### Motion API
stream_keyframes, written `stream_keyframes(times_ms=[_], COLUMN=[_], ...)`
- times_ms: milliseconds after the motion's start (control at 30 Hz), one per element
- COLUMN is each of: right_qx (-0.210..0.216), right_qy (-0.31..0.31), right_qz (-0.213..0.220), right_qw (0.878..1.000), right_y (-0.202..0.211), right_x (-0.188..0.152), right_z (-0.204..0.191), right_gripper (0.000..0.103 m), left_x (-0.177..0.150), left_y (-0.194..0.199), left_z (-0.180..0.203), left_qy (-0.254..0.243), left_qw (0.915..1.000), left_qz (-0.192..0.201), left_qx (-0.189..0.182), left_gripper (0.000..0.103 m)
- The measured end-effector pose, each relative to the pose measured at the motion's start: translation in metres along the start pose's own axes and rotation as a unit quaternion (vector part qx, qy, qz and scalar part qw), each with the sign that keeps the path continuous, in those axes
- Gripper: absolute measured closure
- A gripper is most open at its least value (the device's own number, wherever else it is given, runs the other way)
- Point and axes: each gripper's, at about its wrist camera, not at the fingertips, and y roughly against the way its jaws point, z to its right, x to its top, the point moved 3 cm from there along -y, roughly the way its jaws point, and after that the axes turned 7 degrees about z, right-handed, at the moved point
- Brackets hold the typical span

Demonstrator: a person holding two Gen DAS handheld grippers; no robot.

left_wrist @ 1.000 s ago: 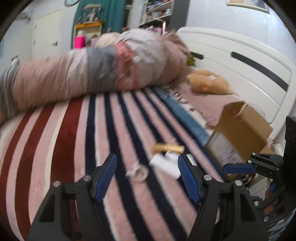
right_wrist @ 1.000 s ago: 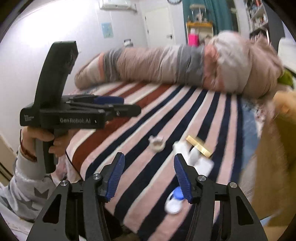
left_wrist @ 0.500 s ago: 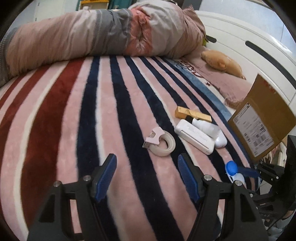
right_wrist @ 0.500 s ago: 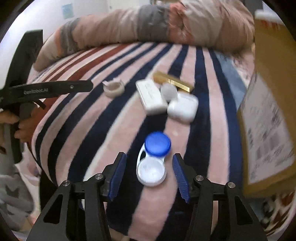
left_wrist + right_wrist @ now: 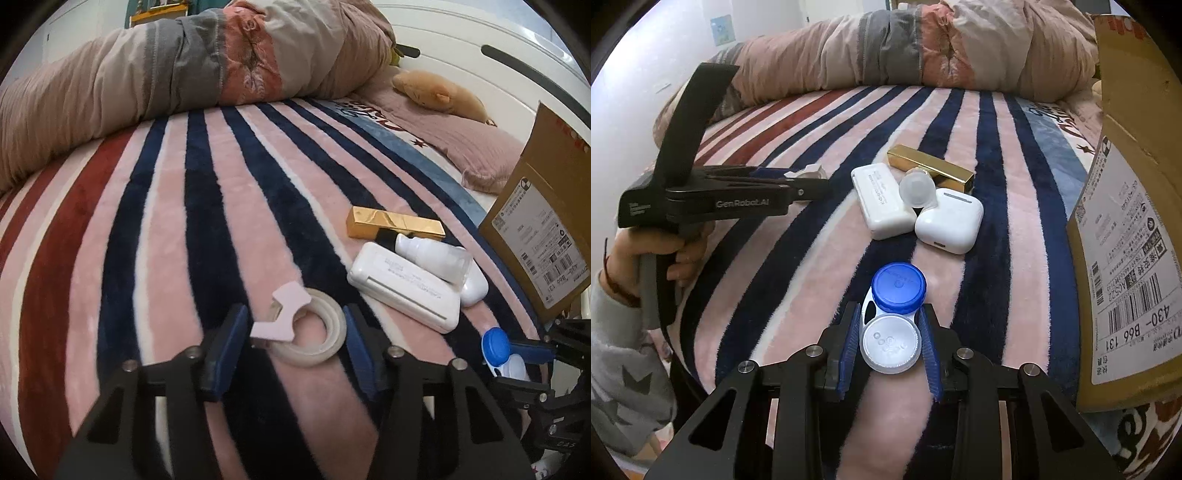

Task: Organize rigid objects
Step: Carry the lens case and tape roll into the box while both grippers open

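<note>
A clear tape roll with a pink dispenser tab (image 5: 306,332) lies on the striped blanket between the fingers of my left gripper (image 5: 291,343), whose jaws stand around it, open with small gaps. My right gripper (image 5: 890,339) has its jaws close around the white cup of a contact lens case (image 5: 892,317) with a blue cap; contact is not certain. A gold bar-shaped box (image 5: 395,227), a white flat case (image 5: 402,290), a small clear-capped bottle (image 5: 918,190) and a white earbud case (image 5: 949,219) lie together on the blanket.
A cardboard box (image 5: 1123,229) with a shipping label stands at the right. A rolled duvet (image 5: 177,70) lies across the far side of the bed. A plush toy (image 5: 439,94) rests by the white headboard. The bed's edge is just below my right gripper.
Both grippers came down and forward to the blanket. The left now brackets the tape roll; the right has narrowed around the lens case.
</note>
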Motion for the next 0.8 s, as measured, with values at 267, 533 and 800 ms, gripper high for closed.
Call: stream_keyframes(times_ms=[267,533,800], right_qx=[-0.004,0.002,0.039], right_qy=[0.003,0.04,0.069], right_qz=[0.002,0.034,0.1], right_qw=[1.0,0.999,0.992], right_y=[-0.003,0.023,0.075], right_x=[0.002,0.009,0.034], right_z=[-0.004,-0.016,-0.035], right_gripper=[0.075,0.075,0.075], left_x=[-0.001,0.0,0.017], left_y=[0.006,0.054,0.122], left_z=[0.004,0.015,0.048], left_qy=[-0.012,-0.012,-0.033], left_qw=[0.9998,0.9991,0.9956], left_qz=[0.005,0.037,0.087], left_qx=[0.012,0.02,0.015], left_gripper=[0.06,0.06,0.06])
